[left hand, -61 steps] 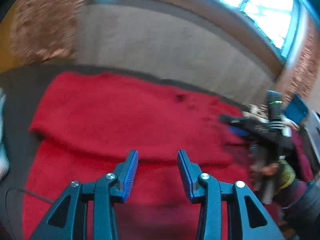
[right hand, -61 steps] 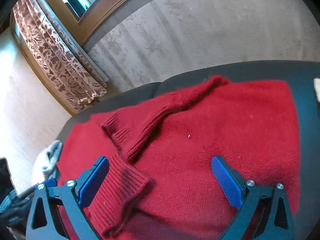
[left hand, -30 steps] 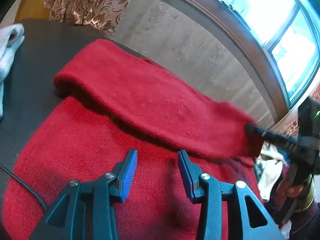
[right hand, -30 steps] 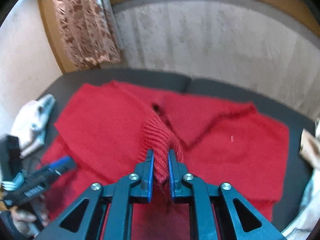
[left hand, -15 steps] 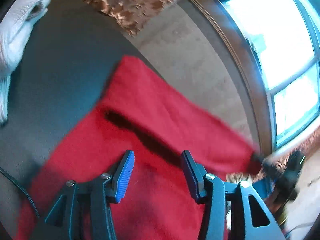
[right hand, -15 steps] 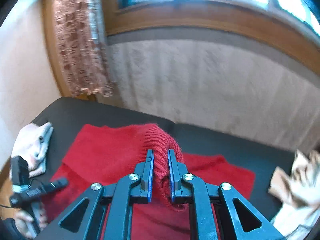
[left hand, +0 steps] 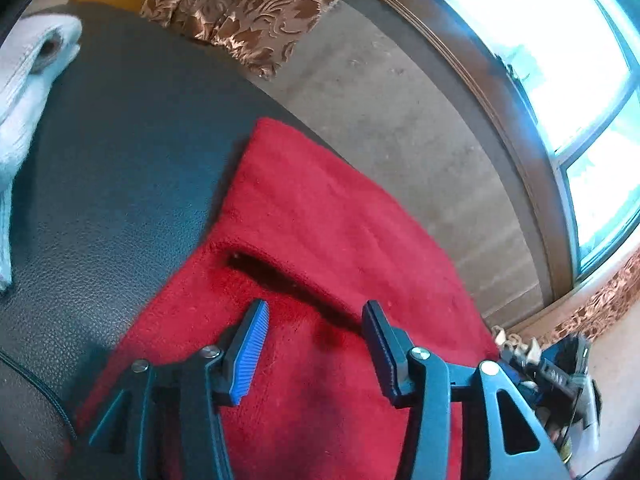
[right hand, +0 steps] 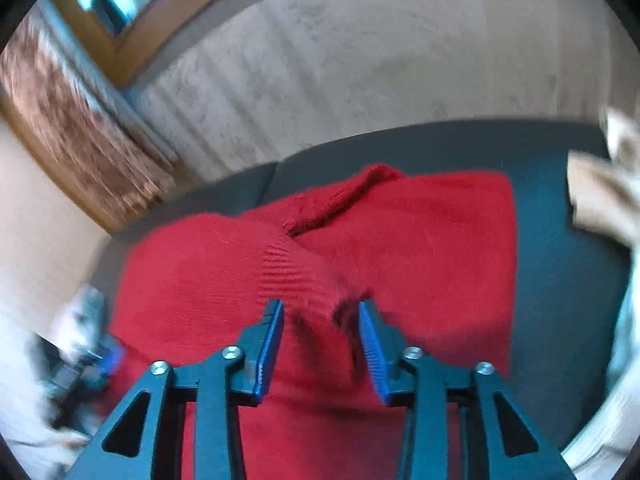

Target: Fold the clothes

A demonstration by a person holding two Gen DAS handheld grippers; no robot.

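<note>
Sweater: red knitted sweater point(right hand: 420, 240) lies spread on the dark leather-textured couch seat point(left hand: 120, 168), one sleeve folded across the body; from the left wrist view I see that folded sleeve point(left hand: 320, 216) lying flat, with a dark gap under its lower edge.
Cuff: ribbed red cuff point(right hand: 296, 272) sits between my right fingers, resting on the body of the sweater.
Right claw: right claw point(right hand: 320, 344) has its blue-padded fingers apart, one either side of the cuff, neither pressing on it as far as I can tell; this view is blurred.
Left claw: left claw point(left hand: 316, 348) is spread wide and holds nothing, low over the sweater's body just below the folded sleeve.
Stage: I judge the sleeves are being laid in over the chest; whether this cuff is being set down or about to be picked up, I cannot tell.
Doing it well: I want the cuff lying flat and straight across the body, not bunched, and the sleeve edge in line with the side of the sweater. The knit is soft and will drag, so I would use my left claw to pin the body if I shift anything.
Nearby: white folded cloth point(left hand: 24, 80) at the seat's far left, pale cloth point(right hand: 600, 192) at the right, both clear of the sweater.
</note>
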